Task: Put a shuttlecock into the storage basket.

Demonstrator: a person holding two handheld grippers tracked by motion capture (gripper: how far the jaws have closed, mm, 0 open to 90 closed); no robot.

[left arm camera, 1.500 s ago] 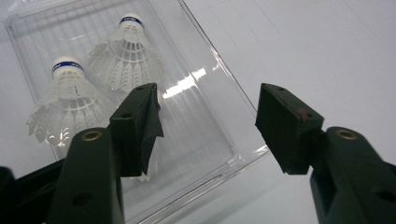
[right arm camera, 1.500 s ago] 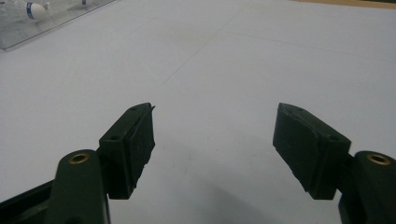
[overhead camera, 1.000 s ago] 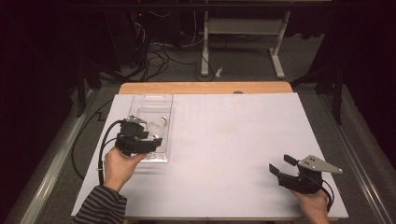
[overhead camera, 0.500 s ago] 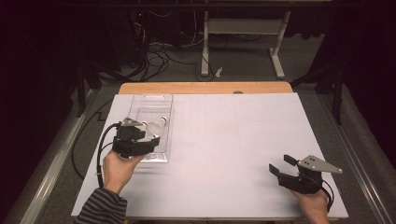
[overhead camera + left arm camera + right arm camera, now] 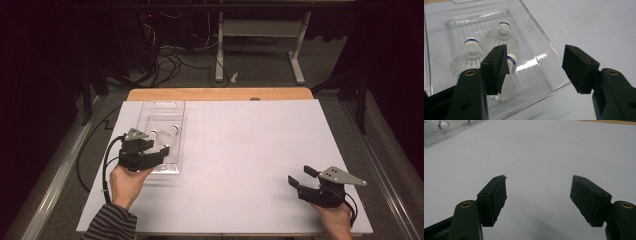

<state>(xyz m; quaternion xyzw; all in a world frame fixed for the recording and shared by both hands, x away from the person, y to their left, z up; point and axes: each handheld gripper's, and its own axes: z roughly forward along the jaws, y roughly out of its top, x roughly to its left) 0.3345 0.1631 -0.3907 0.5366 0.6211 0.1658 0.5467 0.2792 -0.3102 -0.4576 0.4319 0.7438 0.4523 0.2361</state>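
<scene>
A clear plastic tray (image 5: 162, 106) lies at the table's left with three white shuttlecocks in it. In the left gripper view two of them (image 5: 470, 53) (image 5: 502, 35) lie side by side, and the third (image 5: 511, 59) is partly hidden behind one jaw. My left gripper (image 5: 159, 148) (image 5: 535, 63) hovers over the tray's near end, open, with nothing between its pads. My right gripper (image 5: 300, 175) (image 5: 539, 192) stands open above the bare sheet at the near right. The tray's corner (image 5: 439, 138) shows far off in the right gripper view.
A white sheet (image 5: 250, 150) covers the table, with a strip of wooden edge (image 5: 220, 94) at the back. Beyond it are a dark floor, cables and a desk frame (image 5: 260, 30). A black cable (image 5: 107, 160) loops from the left gripper.
The left gripper has drawn back a little toward the tray's near left corner. The right gripper has kept still.
</scene>
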